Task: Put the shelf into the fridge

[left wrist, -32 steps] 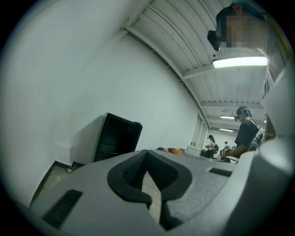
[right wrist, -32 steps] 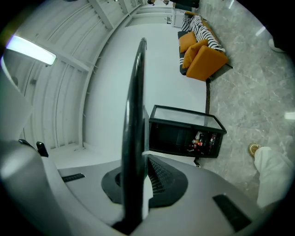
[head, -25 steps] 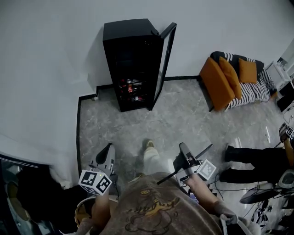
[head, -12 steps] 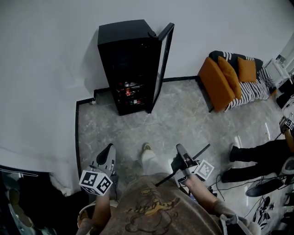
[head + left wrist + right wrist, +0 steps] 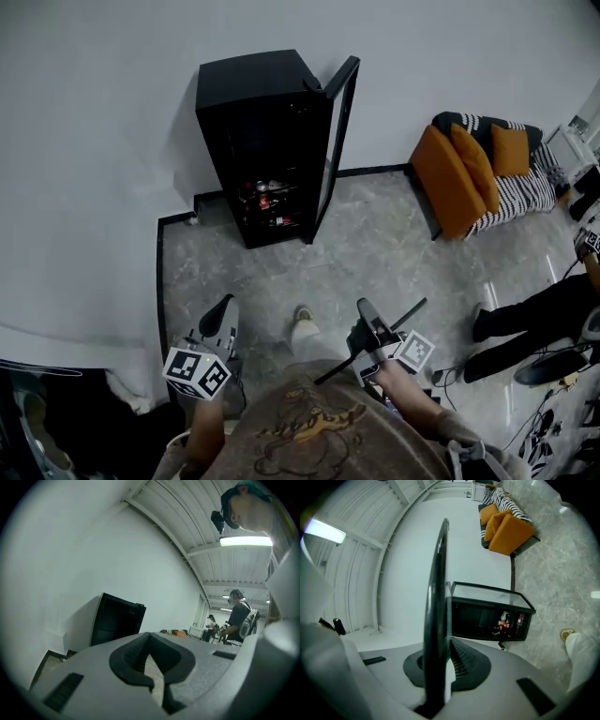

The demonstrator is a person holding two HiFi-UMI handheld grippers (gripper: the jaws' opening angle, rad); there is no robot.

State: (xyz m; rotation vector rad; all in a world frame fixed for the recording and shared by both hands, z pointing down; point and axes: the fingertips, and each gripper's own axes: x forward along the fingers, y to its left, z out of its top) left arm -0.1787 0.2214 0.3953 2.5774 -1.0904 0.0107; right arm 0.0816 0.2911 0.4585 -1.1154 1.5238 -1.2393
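Observation:
The black fridge [image 5: 265,150] stands against the white wall with its glass door [image 5: 337,141] swung open; bottles and cans sit on its lower levels. My right gripper [image 5: 367,315] is shut on the shelf [image 5: 408,312], a thin dark panel seen edge-on, held low by my body. In the right gripper view the shelf [image 5: 436,620] rises as a dark vertical bar from between the pads, with the fridge [image 5: 487,616] behind it. My left gripper [image 5: 222,312] is held low at my left, its jaws together with nothing between them [image 5: 151,663]. The fridge [image 5: 117,618] lies well ahead.
A striped sofa with orange cushions [image 5: 469,159] stands at the right wall. A person in dark clothes [image 5: 534,328] stands at the right edge, with cables on the floor nearby. Grey marble floor [image 5: 375,253] lies between me and the fridge. My shoe [image 5: 302,315] shows ahead.
The fridge has shifted slightly down and left in the head view as I step forward. Both grippers keep their places and holds. The person at the right has slid toward the edge.

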